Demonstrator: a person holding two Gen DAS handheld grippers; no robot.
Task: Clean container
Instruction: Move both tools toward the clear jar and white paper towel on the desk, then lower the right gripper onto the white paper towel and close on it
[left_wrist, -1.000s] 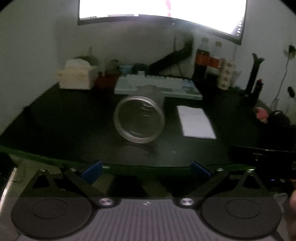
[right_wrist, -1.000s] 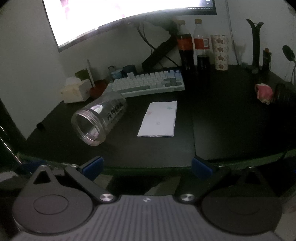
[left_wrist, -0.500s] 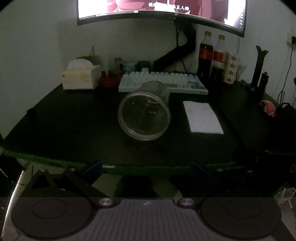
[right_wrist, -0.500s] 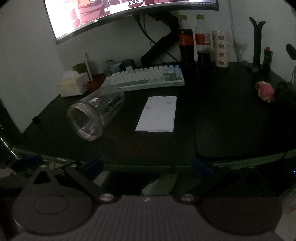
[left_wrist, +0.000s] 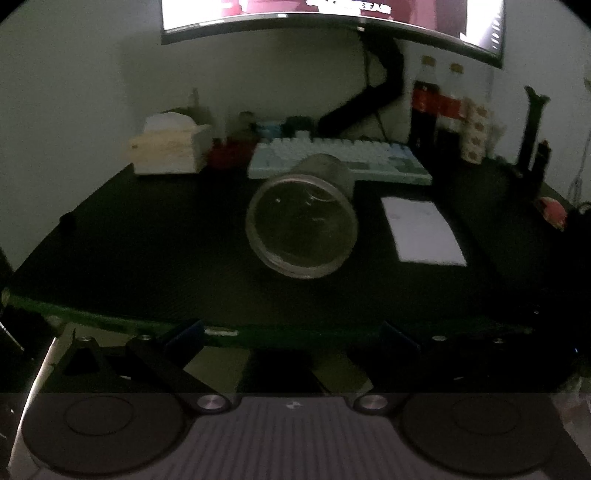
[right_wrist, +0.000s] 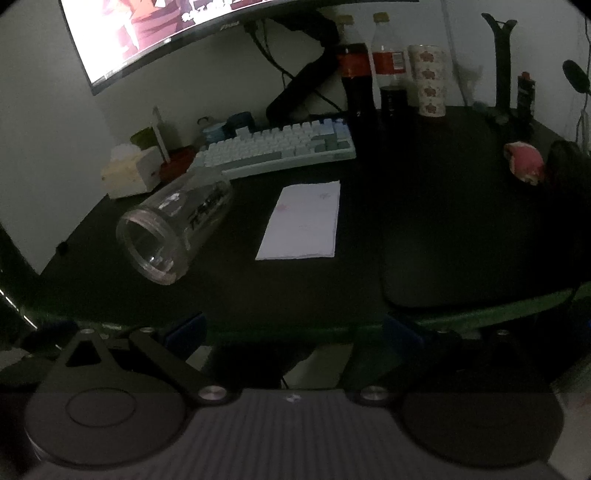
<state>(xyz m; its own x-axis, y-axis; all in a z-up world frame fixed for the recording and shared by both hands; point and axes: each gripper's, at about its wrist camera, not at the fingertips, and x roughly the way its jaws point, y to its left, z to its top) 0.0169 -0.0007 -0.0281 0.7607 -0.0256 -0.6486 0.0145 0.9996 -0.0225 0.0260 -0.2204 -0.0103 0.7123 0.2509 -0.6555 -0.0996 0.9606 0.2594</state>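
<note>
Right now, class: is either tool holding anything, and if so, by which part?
Nothing is held. The left tool and right tool are both open, short of the desk edge. The clear jar lies on its side, untouched, beside the white tissue.

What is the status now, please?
Both claws open, short of the desk edge. Clear jar on its side, mouth toward claws, untouched. Folded tissue flat on its right. Nothing in the way.

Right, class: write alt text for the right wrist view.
A clear jar lies on its side on a dark desk, a white tissue beside it, apart. Keyboard and bottles stand behind.
</note>
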